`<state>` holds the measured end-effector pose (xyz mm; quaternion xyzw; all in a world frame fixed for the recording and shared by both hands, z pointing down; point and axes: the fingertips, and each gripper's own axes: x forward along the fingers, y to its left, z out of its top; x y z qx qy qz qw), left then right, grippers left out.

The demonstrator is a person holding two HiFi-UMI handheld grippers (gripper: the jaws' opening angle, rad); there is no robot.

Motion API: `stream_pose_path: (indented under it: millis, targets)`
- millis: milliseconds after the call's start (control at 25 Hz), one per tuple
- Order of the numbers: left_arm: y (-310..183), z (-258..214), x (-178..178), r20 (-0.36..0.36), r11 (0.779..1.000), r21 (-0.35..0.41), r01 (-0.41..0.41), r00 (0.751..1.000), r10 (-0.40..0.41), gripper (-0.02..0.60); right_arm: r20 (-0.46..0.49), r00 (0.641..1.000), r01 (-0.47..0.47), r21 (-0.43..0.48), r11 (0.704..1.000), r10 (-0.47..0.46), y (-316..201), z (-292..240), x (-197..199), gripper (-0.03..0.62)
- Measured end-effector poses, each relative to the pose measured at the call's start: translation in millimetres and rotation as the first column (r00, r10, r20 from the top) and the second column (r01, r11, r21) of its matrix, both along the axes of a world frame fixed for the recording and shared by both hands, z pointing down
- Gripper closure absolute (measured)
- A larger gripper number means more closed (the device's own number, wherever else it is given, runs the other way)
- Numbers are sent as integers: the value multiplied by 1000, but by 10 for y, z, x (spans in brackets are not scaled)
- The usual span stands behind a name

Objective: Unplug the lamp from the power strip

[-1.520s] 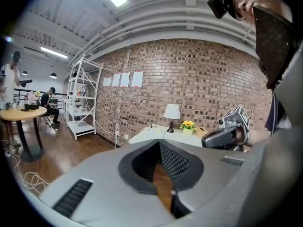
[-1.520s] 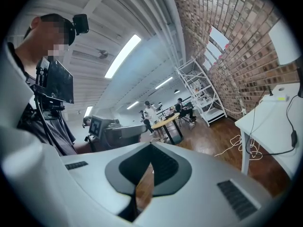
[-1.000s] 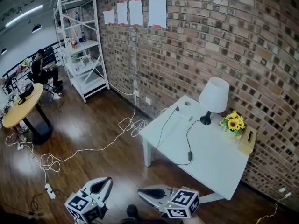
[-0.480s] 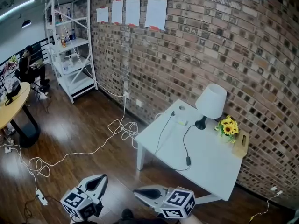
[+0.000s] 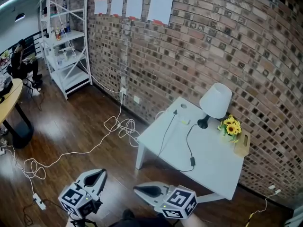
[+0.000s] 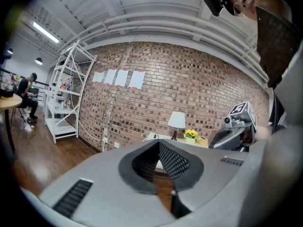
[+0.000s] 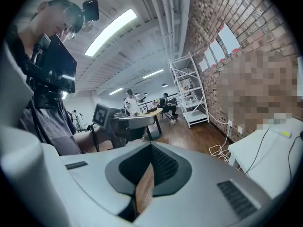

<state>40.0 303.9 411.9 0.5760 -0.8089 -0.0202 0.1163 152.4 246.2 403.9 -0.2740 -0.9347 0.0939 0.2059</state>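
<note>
The lamp (image 5: pixel 215 101) with a white shade stands at the back of the white table (image 5: pixel 213 167), by the brick wall. Its black cord (image 5: pixel 188 143) loops over the tabletop towards a white power strip (image 5: pixel 183 121), where a second black cable (image 5: pixel 166 131) also ends. Both grippers hang low over the wooden floor, well short of the table. My left gripper (image 5: pixel 101 172) is shut and holds nothing. My right gripper (image 5: pixel 137 189) is shut and empty too. The left gripper view shows the lamp (image 6: pixel 177 120) far off beyond its own tip (image 6: pixel 158 142). The right gripper (image 7: pixel 151 146) points into the room, table edge (image 7: pixel 265 150) at right.
Yellow flowers (image 5: pixel 230 127) and a wooden box (image 5: pixel 242 144) sit beside the lamp. White cables (image 5: pixel 118 125) coil over the floor between the wall socket (image 5: pixel 123 91) and the table. A white shelf (image 5: pixel 66 46) stands at the back left, a round table (image 5: pixel 7 103) at far left.
The head view has drifted along the wall: the shelf and round table slid left and the table sits a little lower in view. Both grippers stayed shut at the bottom.
</note>
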Motion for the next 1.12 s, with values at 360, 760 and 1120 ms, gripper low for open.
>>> stream_pose_path:
  millis: [360,760,1120]
  targets:
    - [-48,-34,-41,-122,1000,12,-28,992,29,575,-21,997,-72,19,997,72,-111,40,-81,608]
    - [-176,87,-26,-142,999,-27,-23,990,19,574,-4,998,-62,-31,998,62,-229,84,-211,608]
    - [-626,119,-164,-129,996,-83,-37,991,26,575,25,999,-41,-84,996,43,-636,71,-465,608]
